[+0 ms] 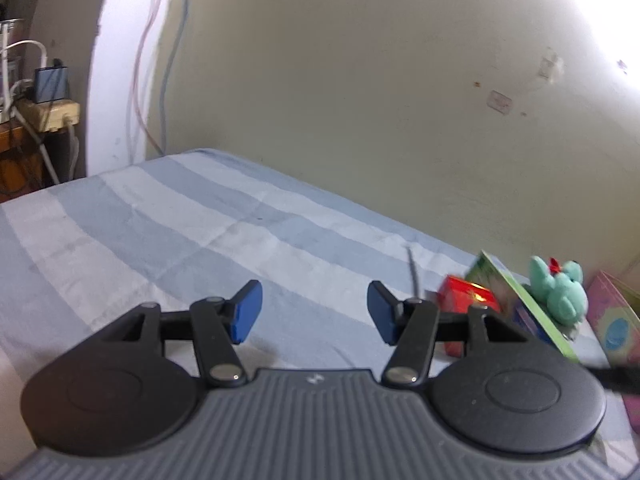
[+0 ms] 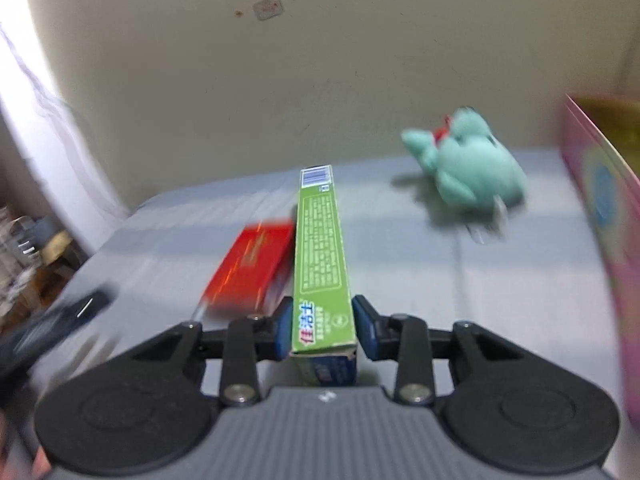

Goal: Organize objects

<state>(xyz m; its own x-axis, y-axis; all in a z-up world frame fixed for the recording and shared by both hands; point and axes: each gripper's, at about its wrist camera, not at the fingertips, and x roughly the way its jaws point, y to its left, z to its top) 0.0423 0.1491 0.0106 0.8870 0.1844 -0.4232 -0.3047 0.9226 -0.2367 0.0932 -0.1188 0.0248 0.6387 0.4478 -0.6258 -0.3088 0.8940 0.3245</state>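
My right gripper (image 2: 322,330) is shut on a long green toothpaste box (image 2: 320,256), held at its near end and pointing away over the bed. A red box (image 2: 252,268) lies on the sheet just left of it. A teal plush toy (image 2: 472,168) lies farther right. In the left wrist view my left gripper (image 1: 314,312) is open and empty above the striped sheet, with the red box (image 1: 464,300), the green box (image 1: 516,292) and the plush toy (image 1: 560,292) to its right.
A blue and white striped bed sheet (image 1: 200,232) covers the bed against a beige wall (image 1: 360,80). A pink box (image 2: 600,208) stands at the right edge. A side table with a power strip and cables (image 1: 44,112) is at the far left.
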